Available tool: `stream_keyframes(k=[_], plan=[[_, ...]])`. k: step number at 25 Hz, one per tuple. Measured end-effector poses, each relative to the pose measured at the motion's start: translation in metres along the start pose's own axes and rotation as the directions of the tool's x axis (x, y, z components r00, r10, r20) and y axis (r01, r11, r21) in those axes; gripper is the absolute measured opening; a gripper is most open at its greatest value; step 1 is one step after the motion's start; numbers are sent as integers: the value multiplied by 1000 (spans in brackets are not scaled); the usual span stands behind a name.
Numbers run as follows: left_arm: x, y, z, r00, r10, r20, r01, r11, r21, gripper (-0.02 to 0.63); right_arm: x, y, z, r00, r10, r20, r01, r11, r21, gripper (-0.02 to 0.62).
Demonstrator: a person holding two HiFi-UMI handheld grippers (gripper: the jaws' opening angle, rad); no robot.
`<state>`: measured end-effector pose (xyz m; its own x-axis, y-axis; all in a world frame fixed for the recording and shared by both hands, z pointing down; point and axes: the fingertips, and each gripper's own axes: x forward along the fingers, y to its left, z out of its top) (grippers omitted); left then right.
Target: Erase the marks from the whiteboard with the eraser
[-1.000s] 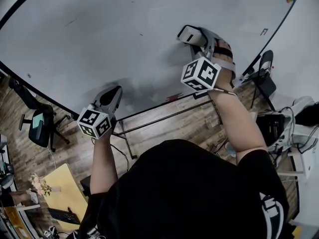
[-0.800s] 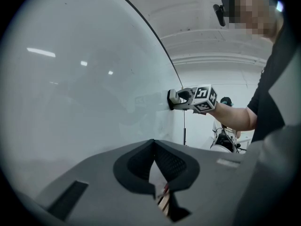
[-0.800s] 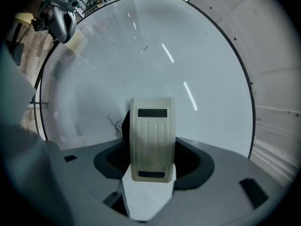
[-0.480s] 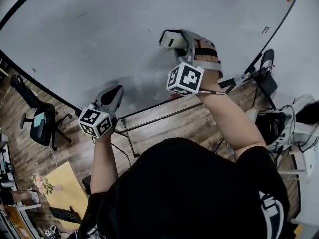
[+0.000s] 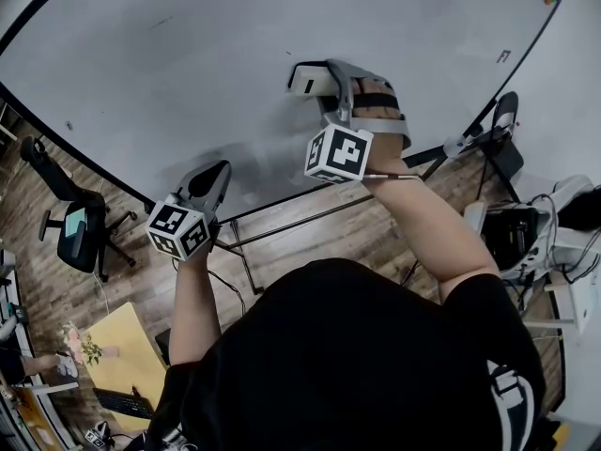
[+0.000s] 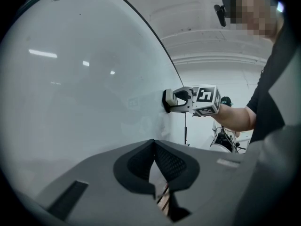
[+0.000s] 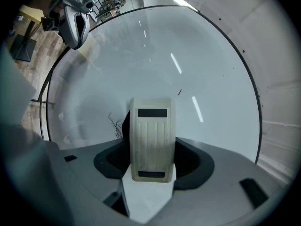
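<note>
A large whiteboard (image 5: 188,54) fills the top of the head view. My right gripper (image 5: 324,81) is shut on a cream eraser (image 5: 308,79) and presses it flat against the board. In the right gripper view the eraser (image 7: 150,142) sits between the jaws, with thin dark pen marks (image 7: 115,122) just left of it and a tiny mark (image 7: 179,92) above. My left gripper (image 5: 214,175) hangs near the board's lower edge, jaws closed together with nothing between them. From the left gripper view the whiteboard (image 6: 84,88) is seen edge-on, with the right gripper (image 6: 176,101) against it.
Below the board's black lower frame (image 5: 272,205) is wood floor (image 5: 310,238). An office chair (image 5: 70,228) stands at the left, a yellow table (image 5: 117,360) at the lower left, and another chair (image 5: 498,139) with equipment at the right.
My right gripper has slid the eraser to the left across the board. The left gripper has stayed in place.
</note>
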<state>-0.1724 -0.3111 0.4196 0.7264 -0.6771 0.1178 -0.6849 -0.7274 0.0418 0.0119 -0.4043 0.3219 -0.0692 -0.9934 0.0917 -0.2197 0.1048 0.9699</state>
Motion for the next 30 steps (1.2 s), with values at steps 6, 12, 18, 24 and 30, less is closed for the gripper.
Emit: stream_keyframes(k=[6,12,18,24,30], plan=[[0,0,-2,1000,-12,-7,12,1000,5,11,-3,0,1,1000,6,-3,-6,1000,2,247],[-4,-6,-3,1000,-22,-3,22,1000,10,11,-10,-7,-6,1000,-14,-19,14,1000,14,247],[8,-10,-3,1000,-24,-7,24,1000,7,11,-1,-27,-42,998,-33,-59,36,998,48,247],[23,-20,-1,999,-35,-8,35,999,7,11,7,-48,-88,993,-42,-112,52,995,90,247],[36,-31,2,999,-41,-6,41,999,11,11,17,-64,-140,984,-46,-170,68,989,128,247]])
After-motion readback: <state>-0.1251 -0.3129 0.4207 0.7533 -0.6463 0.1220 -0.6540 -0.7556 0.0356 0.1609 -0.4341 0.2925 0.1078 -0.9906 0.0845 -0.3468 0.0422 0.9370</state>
